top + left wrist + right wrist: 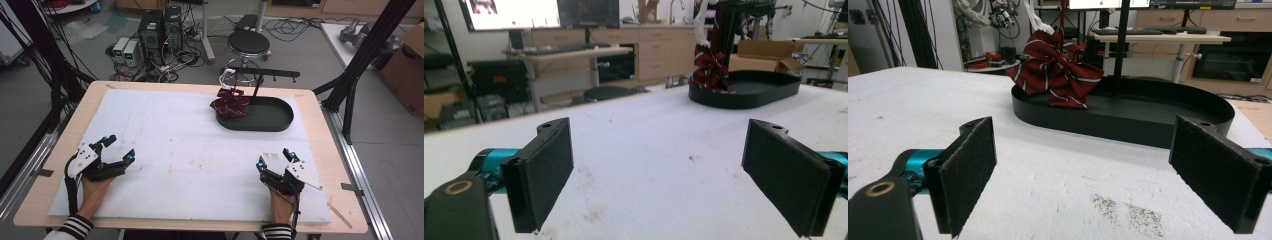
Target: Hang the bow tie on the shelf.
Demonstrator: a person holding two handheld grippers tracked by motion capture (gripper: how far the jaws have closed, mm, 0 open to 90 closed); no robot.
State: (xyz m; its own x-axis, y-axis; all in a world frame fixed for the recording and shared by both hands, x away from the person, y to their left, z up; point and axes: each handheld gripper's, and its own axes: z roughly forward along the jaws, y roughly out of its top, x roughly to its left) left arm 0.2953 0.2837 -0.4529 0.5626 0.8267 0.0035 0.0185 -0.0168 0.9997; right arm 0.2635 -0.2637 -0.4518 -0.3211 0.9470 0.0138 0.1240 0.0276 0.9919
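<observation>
Your left tool (pixel 116 148) rests near the tabletop's (pixel 165 135) front left, jaws wide apart and empty. Farther back, the red striped bow (pixel 230 103) hangs from the stand (pixel 258 80) over the black tray (pixel 280 120), untouched. Your right tool (pixel 276 159) sits front right, equally spread, gripping nothing. The work looks unstarted; reaching and grasping remain.

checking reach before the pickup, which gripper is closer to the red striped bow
The right gripper. It rests on the same side of the table as the black tray where the bow hangs; the left gripper sits at the far left.
</observation>
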